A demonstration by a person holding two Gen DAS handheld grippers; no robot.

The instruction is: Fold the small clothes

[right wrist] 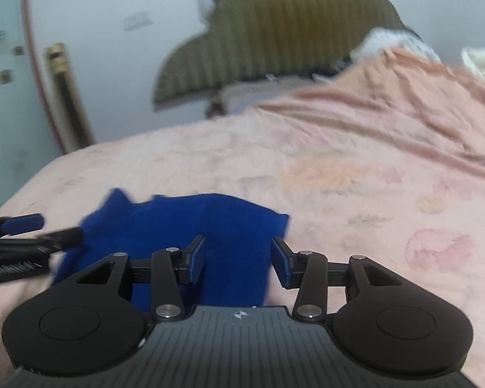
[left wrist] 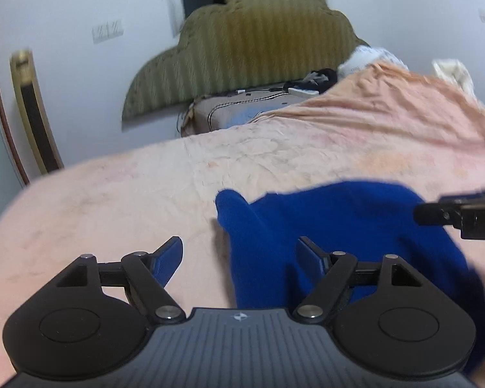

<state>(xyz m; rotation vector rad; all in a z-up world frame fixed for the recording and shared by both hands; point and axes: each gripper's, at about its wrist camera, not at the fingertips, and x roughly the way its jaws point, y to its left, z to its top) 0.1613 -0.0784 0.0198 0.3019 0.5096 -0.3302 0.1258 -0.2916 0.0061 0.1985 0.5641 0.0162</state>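
Note:
A small bright blue garment [left wrist: 333, 226] lies loosely bunched on the pink bedspread [left wrist: 145, 194]. My left gripper [left wrist: 239, 252] is open over its left edge, its right finger above the cloth and its left finger above bare bedspread. The right gripper pokes into this view from the right [left wrist: 436, 215]. In the right wrist view the blue garment [right wrist: 210, 226] lies under my open right gripper [right wrist: 239, 255], whose jaws straddle its right part. The left gripper shows there at the far left [right wrist: 42, 228], open over the garment's left edge.
The pink bedspread [right wrist: 371, 177] is wrinkled and rises to the right. An olive scalloped headboard [left wrist: 252, 48] stands at the far end against a white wall. Dark small items and a white cloth [left wrist: 368, 55] lie near the headboard. A gold-trimmed door edge [left wrist: 32, 113] is at left.

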